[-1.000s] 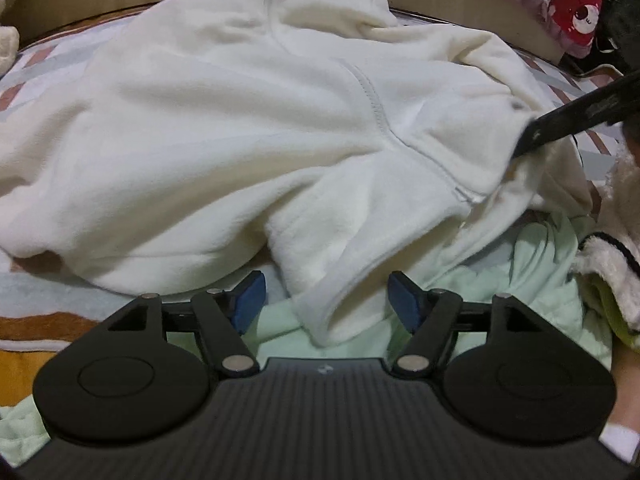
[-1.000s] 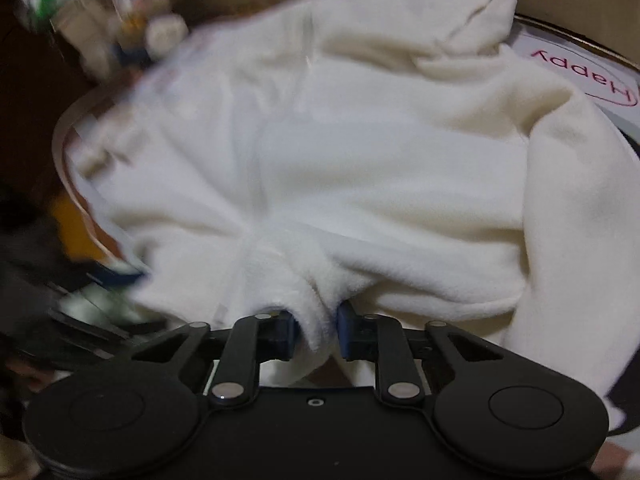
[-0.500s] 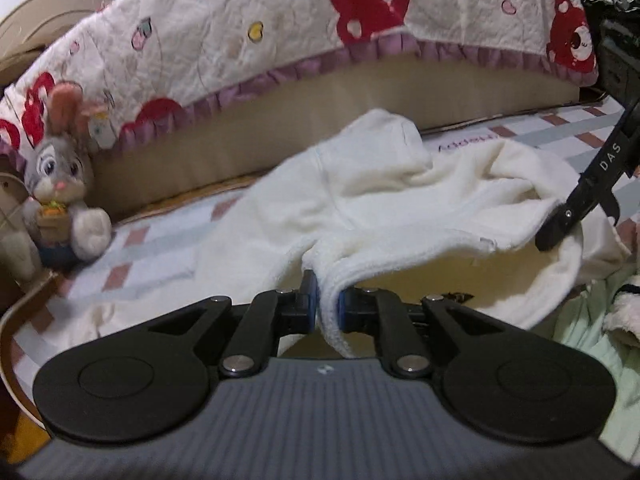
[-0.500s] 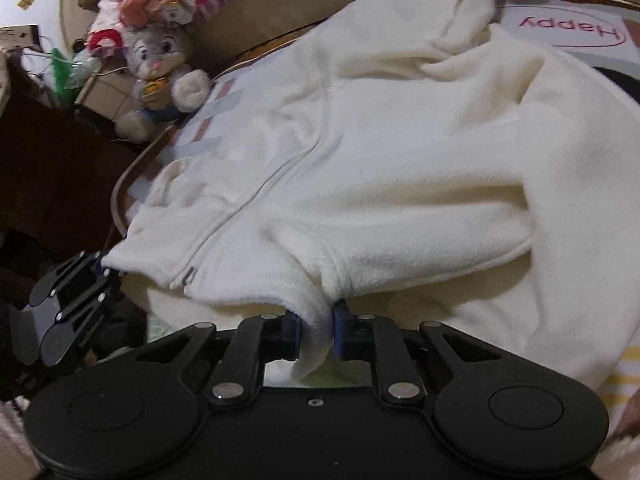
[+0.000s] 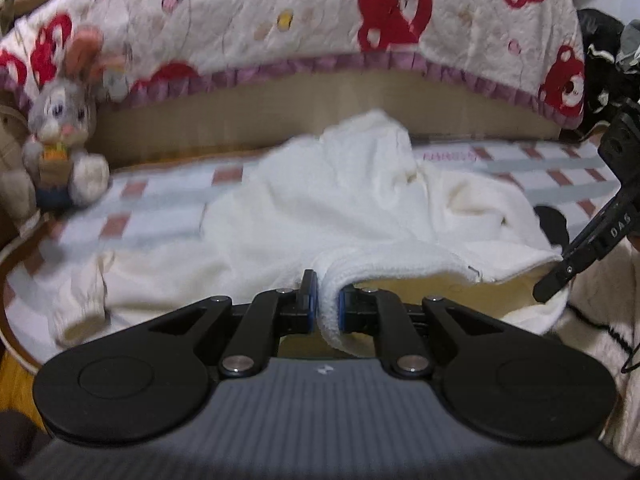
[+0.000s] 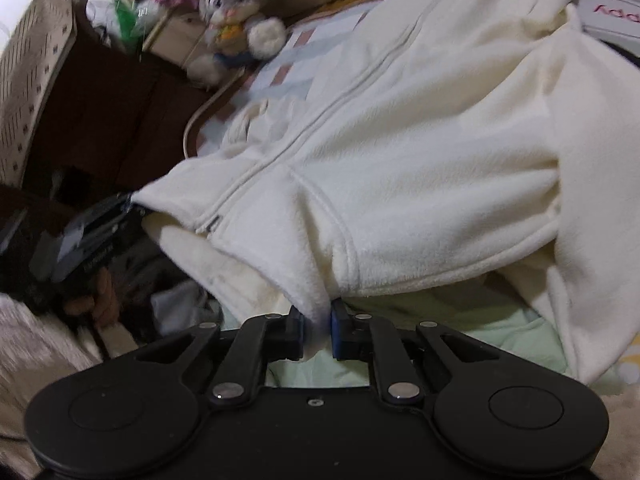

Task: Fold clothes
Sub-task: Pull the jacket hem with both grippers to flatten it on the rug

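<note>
Two handheld grippers lift the bottom hem of a cream fleece jacket (image 6: 400, 128) off a bed (image 5: 160, 216), its hood end lying toward the headboard. The left gripper (image 5: 328, 304) has its fingers closed tight on one hem corner; the right gripper (image 6: 318, 330) pinches the other, near the zipper (image 6: 320, 120). A stuffed rabbit (image 5: 60, 136) sits by the quilt (image 5: 280, 12). The jacket appears to be mid-spread, ahead of folding; the next move likely calls for drawing the hem taut and laying it flat.
</note>
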The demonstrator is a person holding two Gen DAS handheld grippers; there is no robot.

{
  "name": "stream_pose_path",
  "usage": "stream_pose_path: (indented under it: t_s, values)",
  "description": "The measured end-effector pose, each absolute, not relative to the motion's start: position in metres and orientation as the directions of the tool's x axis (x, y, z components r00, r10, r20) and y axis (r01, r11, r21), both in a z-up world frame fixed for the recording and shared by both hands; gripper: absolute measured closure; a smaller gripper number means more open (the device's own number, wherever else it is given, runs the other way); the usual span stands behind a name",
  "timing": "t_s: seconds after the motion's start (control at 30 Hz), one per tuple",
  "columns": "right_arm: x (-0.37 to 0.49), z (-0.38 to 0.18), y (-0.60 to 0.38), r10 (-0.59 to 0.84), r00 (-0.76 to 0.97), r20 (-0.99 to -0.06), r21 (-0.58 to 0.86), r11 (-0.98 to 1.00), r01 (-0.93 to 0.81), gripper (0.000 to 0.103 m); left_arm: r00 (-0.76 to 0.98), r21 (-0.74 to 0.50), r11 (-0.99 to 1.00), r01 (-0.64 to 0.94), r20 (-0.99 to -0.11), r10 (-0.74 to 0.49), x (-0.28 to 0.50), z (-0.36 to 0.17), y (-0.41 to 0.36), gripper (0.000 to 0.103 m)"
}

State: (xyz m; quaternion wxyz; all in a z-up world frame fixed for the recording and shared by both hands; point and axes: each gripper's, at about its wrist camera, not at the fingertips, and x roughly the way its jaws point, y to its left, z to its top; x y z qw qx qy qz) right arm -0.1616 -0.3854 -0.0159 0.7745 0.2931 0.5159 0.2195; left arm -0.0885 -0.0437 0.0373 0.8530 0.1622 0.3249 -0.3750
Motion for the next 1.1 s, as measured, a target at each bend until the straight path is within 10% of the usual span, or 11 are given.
stream_pose_path:
  t_s: [0.3, 0.4, 0.77, 1.1]
  values:
    - [-0.158, -0.071, -0.359, 0.625, 0.246, -0.741, 0.650, 0.759, 0.030, 0.088, 0.344, 0.042, 0.637, 0.770, -0.868, -0.358, -0.077, -0.039, -0.051, 0.089]
    - [-0.156, -0.076, -0.350, 0.576, 0.231, -0.784, 0.597, 0.802, 0.024, 0.088, 0.290, 0.061, 0.611, 0.789, -0.914, -0.283, -0.074, -0.057, -0.057, 0.070]
    - [-0.157, -0.074, -0.328, 0.596, 0.237, -0.767, 0.609, 0.793, -0.018, 0.088, 0.233, -0.199, 0.519, 0.831, -0.722, -0.651, -0.048, 0.028, -0.064, 0.049]
    - [-0.182, -0.064, -0.334, 0.714, 0.208, -0.669, 0.723, 0.690, -0.041, 0.085, 0.213, -0.021, 0.400, 0.916, -0.819, -0.532, -0.087, -0.081, -0.196, 0.052]
